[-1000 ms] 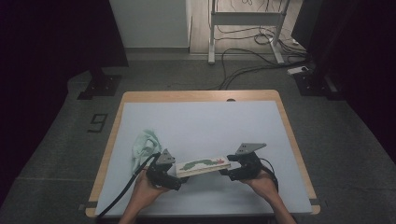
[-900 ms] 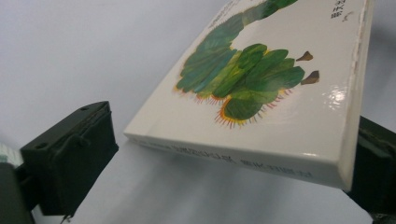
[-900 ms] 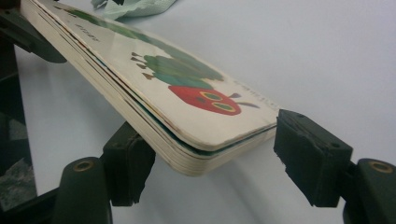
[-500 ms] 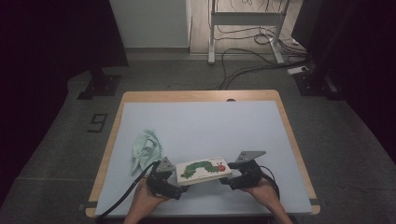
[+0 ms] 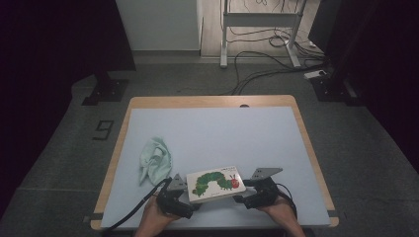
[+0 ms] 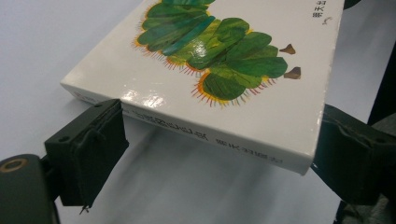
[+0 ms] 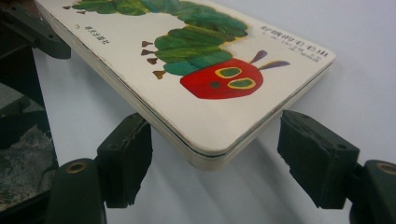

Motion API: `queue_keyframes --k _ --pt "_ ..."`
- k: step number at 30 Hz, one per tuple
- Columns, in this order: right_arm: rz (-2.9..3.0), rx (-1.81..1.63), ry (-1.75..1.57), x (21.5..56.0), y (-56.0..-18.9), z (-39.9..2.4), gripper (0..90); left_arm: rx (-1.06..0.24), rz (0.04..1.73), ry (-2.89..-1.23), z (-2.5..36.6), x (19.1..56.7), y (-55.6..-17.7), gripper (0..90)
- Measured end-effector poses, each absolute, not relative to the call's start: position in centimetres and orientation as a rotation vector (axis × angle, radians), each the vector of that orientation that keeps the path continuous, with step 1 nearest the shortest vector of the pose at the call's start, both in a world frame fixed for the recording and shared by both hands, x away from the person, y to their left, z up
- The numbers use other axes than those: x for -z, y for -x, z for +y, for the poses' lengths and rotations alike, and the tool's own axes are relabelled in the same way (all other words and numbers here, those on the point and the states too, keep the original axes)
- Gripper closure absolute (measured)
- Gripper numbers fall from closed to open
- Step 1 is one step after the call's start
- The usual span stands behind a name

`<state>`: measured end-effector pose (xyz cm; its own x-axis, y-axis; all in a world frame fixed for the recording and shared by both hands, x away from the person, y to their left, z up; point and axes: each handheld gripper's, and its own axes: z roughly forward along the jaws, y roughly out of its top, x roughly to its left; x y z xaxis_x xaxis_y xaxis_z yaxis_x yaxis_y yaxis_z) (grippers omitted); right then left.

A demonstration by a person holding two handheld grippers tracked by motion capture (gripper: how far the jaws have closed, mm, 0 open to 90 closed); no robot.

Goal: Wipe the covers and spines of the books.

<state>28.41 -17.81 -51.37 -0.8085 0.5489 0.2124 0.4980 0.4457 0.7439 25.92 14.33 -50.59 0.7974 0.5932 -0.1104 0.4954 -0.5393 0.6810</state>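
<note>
The caterpillar picture book [image 5: 215,182] sits cover up over the near edge of the table [image 5: 222,128], about midway along that edge. In the gripper views we see a shadow on the table beneath both its ends.

At the end nearer the table's left side, the left gripper [image 5: 187,191] has the book's spine end between its pads. In the left gripper view [image 6: 219,149] each pad meets a corner of that end. These jaws have just been closing, and they are clamped on the book.

On the table's right side, the right gripper [image 5: 245,190] straddles the corner by the red head. In the right gripper view [image 7: 215,154] we cannot tell whether its pads press.

A pale green cloth [image 5: 155,160] lies crumpled on the table's left part, well apart from both.
</note>
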Motion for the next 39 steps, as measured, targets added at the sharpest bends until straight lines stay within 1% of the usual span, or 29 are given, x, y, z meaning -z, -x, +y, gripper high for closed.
queue_keyframes --k 8,16,22,24,25,29,33,35,39 --pt "2.617 -1.307 -0.935 52.0 -27.6 -17.9 25.8 -0.235 0.770 -2.291 14.0 51.1 -25.4 8.4" --pt "2.628 -1.209 -0.896 52.7 -27.4 -17.2 26.4 -0.248 0.769 -2.351 13.8 51.9 -26.0 8.9" --pt "2.611 -1.209 -0.882 52.8 -27.2 -17.2 26.6 -0.231 0.755 -2.355 14.1 51.9 -26.0 9.0" --pt "2.611 -1.211 -0.866 52.9 -27.1 -17.2 26.5 -0.250 0.750 -2.384 14.0 52.2 -25.9 8.2" --pt "2.614 -1.228 -0.879 52.9 -27.1 -17.3 26.6 -0.241 0.756 -2.361 14.2 52.2 -25.9 6.5" --pt "2.604 -1.242 -0.883 53.0 -27.0 -17.6 28.0 -0.237 0.754 -2.344 14.8 52.2 -25.8 9.5" --pt "2.588 -1.199 -0.856 53.0 -26.7 -17.2 28.5 -0.254 0.716 -2.341 15.1 52.2 -25.3 16.7" --pt "2.579 -1.166 -0.837 53.0 -26.5 -16.9 30.6 -0.249 0.697 -2.338 15.2 52.2 -25.2 21.4" --pt "2.573 -1.136 -0.822 52.9 -26.5 -16.7 32.7 -0.248 0.694 -2.331 15.3 52.2 -25.5 25.3"
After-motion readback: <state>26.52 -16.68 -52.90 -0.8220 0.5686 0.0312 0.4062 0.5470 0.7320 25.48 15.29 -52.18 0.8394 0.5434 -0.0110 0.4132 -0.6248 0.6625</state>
